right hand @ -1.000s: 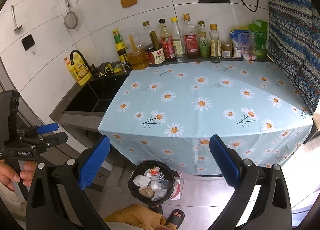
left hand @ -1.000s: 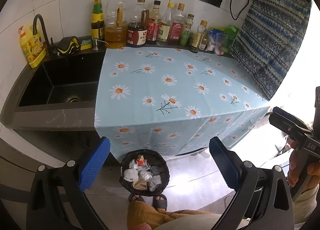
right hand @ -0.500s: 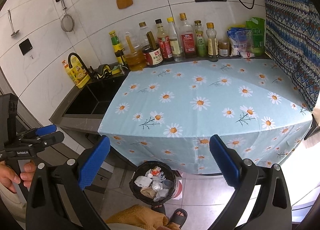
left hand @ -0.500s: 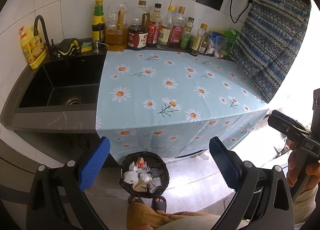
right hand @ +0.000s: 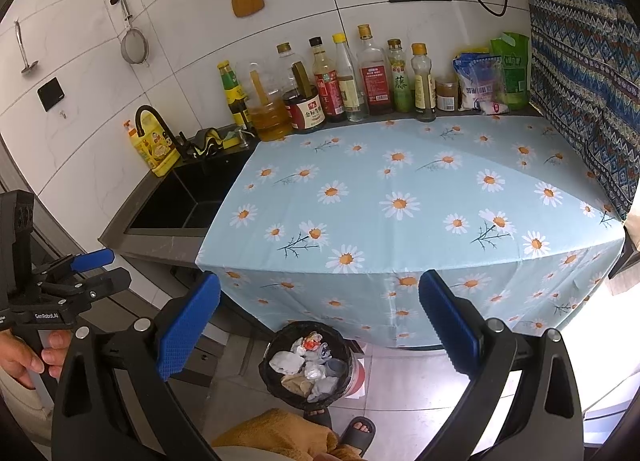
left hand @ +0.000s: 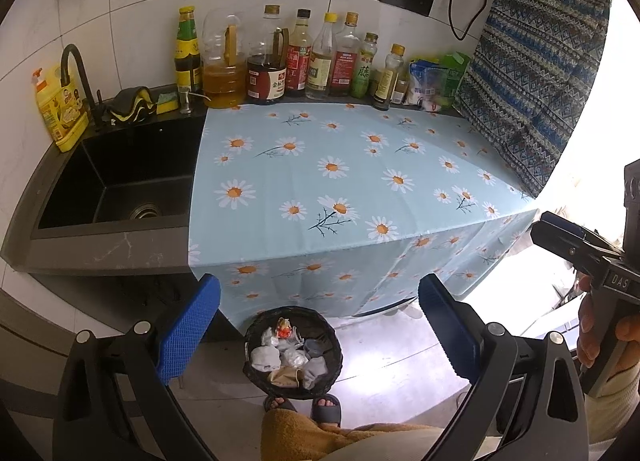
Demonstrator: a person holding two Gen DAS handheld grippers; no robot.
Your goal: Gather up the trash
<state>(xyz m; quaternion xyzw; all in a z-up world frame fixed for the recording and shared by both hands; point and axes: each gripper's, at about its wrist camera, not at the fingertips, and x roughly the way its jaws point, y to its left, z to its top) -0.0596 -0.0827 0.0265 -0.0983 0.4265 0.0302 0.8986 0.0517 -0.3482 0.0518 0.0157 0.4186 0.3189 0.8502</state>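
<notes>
A black trash bin [left hand: 293,353] stands on the floor in front of the counter, holding crumpled white paper and a red scrap; it also shows in the right wrist view [right hand: 310,365]. My left gripper [left hand: 318,325] is open and empty, held above the bin. My right gripper [right hand: 318,321] is open and empty, also above the bin. Each gripper shows in the other's view, the right one [left hand: 576,245] at the right edge and the left one [right hand: 76,277] at the left. The daisy tablecloth [left hand: 340,181] on the counter carries no loose trash.
A black sink [left hand: 116,181] with a faucet lies left of the cloth. Several sauce and oil bottles [left hand: 280,65] line the back wall, with snack bags [left hand: 434,81] at the right. A patterned curtain [left hand: 532,73] hangs right. My slippered feet [left hand: 304,407] stand by the bin.
Both grippers have drifted slightly up and back from the counter, so the view widens a little. Both stay open and empty.
</notes>
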